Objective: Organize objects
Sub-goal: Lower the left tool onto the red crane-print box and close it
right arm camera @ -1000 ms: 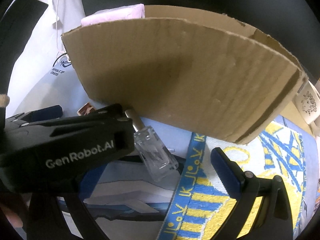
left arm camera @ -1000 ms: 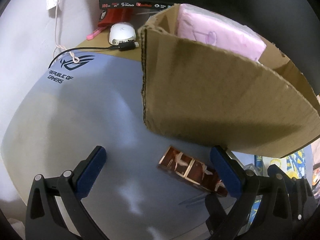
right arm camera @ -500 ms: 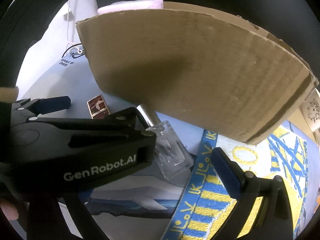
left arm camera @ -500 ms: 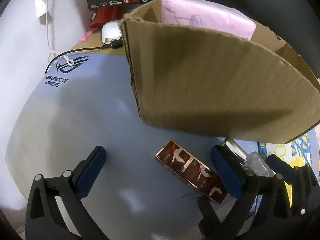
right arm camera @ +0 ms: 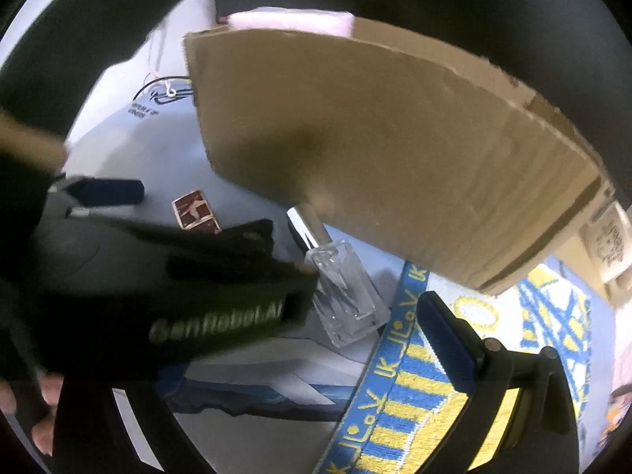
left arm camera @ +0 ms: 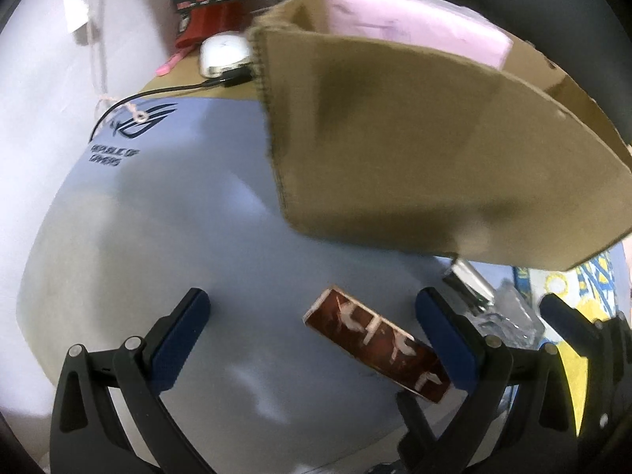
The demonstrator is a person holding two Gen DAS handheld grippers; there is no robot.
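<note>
Since the earlier frame, the red-brown box (left arm camera: 375, 351) has been brought nearer to the left gripper (left arm camera: 312, 320), and more of its length is seen. It lies flat on the grey desk mat (left arm camera: 158, 237), just inside the right-hand blue pad; its long axis runs diagonally, the pale-edged end pointing up and left toward the cardboard box (left arm camera: 434, 150). Nothing is clamped: the left jaws are spread wide. A clear glass bottle (right arm camera: 343, 296) lies beside it, its metal cap pointing at the carton's foot. The carton (with a pink pack (left arm camera: 414, 27) inside) blocks most of the far desk. A white mouse (left arm camera: 223, 53) and cable are shown only by the left view. The yellow-and-blue mat (right arm camera: 454, 395) is shown chiefly by the right view, where the left tool hides one finger of the right gripper (right arm camera: 308, 335), so its jaw state cannot be told.
</note>
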